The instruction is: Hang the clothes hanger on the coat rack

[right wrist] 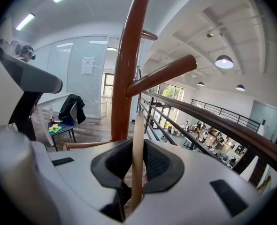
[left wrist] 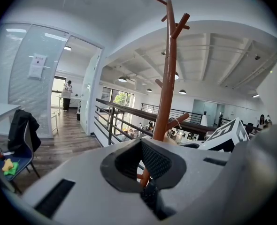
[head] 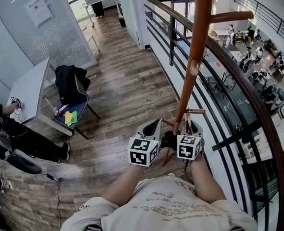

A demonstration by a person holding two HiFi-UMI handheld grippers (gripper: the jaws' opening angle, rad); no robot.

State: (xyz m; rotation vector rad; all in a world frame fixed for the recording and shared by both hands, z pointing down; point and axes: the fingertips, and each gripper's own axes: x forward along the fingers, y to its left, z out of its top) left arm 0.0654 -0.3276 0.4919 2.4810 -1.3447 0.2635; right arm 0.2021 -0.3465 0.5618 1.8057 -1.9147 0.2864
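The brown wooden coat rack (head: pixel 197 42) stands against the railing, directly ahead of both grippers. My right gripper (head: pixel 189 125) is shut on a pale wooden strip of the clothes hanger (right wrist: pixel 137 163), held upright right beside the pole (right wrist: pixel 126 69) under a slanting peg (right wrist: pixel 164 74). The hanger's thin metal hook (left wrist: pixel 177 122) shows at a low peg (head: pixel 196 111). Another hanger arm (right wrist: pixel 82 145) runs off to the left. My left gripper (head: pixel 151 127) is level with the right one, just left of the pole (left wrist: pixel 169 78). A brown strip shows in its narrow jaw gap; whether it grips anything is unclear.
A curved dark railing (head: pixel 238 81) runs close behind the rack, with an atrium drop beyond it. On the wood floor to the left stand a chair with a black jacket (head: pixel 71 83) and a white table (head: pixel 31 88). A seated person (head: pixel 17 134) is at the far left.
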